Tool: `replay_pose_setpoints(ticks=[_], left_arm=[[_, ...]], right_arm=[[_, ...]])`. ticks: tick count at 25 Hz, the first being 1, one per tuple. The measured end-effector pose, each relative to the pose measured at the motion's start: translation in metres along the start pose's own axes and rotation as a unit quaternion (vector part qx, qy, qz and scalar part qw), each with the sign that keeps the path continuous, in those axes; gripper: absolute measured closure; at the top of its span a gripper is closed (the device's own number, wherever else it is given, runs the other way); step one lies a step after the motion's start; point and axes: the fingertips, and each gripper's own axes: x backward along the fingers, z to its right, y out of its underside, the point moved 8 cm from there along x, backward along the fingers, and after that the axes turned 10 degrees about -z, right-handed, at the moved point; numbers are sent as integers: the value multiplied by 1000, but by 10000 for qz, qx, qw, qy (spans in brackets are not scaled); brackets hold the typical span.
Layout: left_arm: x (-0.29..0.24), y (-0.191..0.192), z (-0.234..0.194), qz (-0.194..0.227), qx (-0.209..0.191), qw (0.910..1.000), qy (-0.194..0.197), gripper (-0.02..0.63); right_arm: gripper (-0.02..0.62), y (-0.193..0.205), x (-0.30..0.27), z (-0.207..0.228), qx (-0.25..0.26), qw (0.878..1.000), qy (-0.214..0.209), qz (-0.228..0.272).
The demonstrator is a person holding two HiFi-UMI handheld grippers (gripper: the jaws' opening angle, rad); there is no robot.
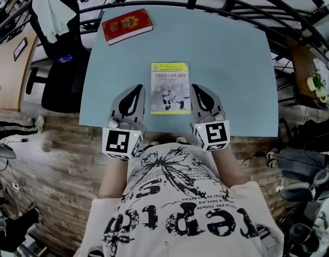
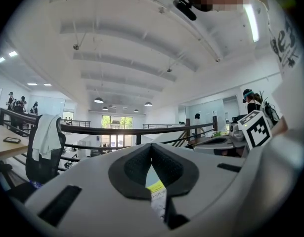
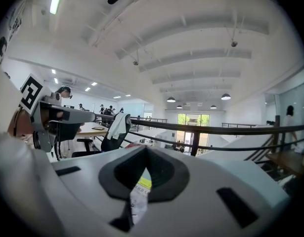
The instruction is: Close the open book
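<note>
A white T-shirt (image 1: 180, 208) is seen nearest the camera, printed in black with a dandelion-like drawing and large letters that appear upside down and cannot be read with certainty. Just beyond it, a cube with a square black-and-white marker is carried on each tool: one (image 1: 121, 142) on the left hand-held gripper (image 1: 137, 88) and one (image 1: 213, 134) on the right hand-held gripper (image 1: 195, 88). In each gripper's own view the two dark-padded jaws are brought together at their tips, with nothing clamped between them. Both are held over the near edge of the light blue surface (image 1: 234, 63). The book (image 1: 170, 87) lies flat between the two grippers, closed, cover up and touched by neither. Its cover is white with a yellow-green band across the top, a line of dark Chinese characters below it that are too small to read, and a black-and-white picture lower down. A second, red book (image 1: 127, 26) is set at the far left corner of the surface, well apart, closed; a gold emblem is shown on its cover, and its writing is illegible. A dark chair (image 1: 62, 74) draped with a white garment (image 1: 53, 7) stands to the left of the surface.
</note>
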Motion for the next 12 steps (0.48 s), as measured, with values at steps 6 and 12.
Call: replay_pose_setpoints(ticks=[6, 12], left_arm=[[-6, 0, 9, -28, -14, 10000, -85, 588], [-15, 0, 12, -143, 32, 9998, -114, 588]], right_arm=[[588, 3, 2, 11, 33, 10000, -75, 16], [588, 1, -1, 21, 25, 9999, -112, 9]])
